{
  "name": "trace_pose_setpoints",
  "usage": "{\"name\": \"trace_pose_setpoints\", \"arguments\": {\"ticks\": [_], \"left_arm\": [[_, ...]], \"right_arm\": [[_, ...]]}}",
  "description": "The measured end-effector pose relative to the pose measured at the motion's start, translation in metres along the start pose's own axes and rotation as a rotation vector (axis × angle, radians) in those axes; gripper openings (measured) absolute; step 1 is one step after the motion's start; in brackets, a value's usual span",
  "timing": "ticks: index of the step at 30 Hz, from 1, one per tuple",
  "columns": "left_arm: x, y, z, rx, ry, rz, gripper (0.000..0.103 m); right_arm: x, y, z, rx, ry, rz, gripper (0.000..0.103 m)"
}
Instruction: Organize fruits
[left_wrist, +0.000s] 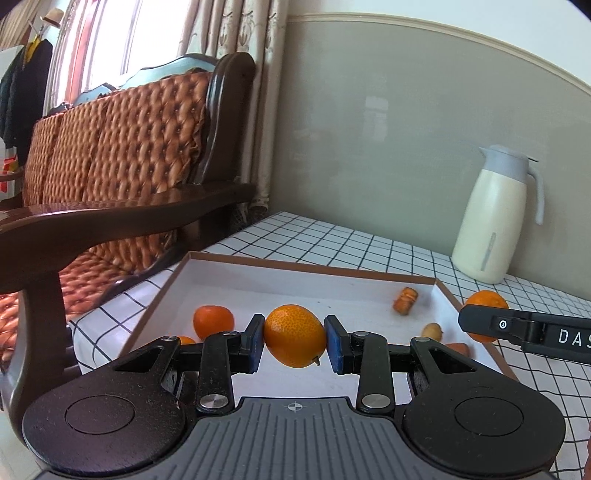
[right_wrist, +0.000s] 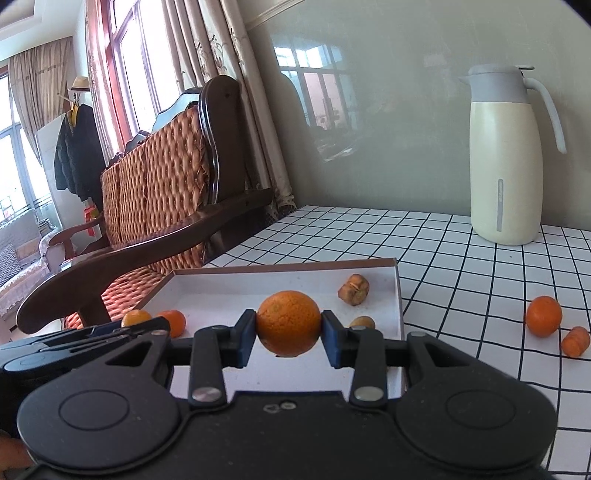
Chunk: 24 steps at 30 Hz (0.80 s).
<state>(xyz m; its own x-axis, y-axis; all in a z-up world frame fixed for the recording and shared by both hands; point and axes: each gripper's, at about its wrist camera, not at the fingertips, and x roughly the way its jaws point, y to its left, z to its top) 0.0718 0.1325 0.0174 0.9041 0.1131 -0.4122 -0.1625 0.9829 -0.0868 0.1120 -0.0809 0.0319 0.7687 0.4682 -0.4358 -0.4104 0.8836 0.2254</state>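
1. A pale grey-green wall (right_wrist: 388, 110) with a glossy lower panel reflects a window.
2. A white tabletop (right_wrist: 369, 236) with a black grid pattern meets this wall.
3. A cream thermos jug (right_wrist: 506, 158) with a grey lid stands on the table near the wall.
4. A dark wooden sofa (left_wrist: 122, 206) with quilted orange-brown cushions sits beside the table.
5. Beige patterned curtains (right_wrist: 207, 48) frame a bright, red-framed window (right_wrist: 129, 62) behind the sofa.
6. Dark coats (right_wrist: 77, 147) and a straw hat (right_wrist: 79, 85) hang on a stand further back.
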Motion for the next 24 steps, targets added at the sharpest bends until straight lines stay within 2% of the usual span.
{"name": "trace_pose_setpoints", "arguments": {"ticks": [24], "left_arm": [[0.031, 0.009, 0.015, -0.004, -0.012, 0.033, 0.035]], "right_arm": [[0.029, 0.0, 0.005, 0.011, -0.044, -0.087, 0.029]]}}
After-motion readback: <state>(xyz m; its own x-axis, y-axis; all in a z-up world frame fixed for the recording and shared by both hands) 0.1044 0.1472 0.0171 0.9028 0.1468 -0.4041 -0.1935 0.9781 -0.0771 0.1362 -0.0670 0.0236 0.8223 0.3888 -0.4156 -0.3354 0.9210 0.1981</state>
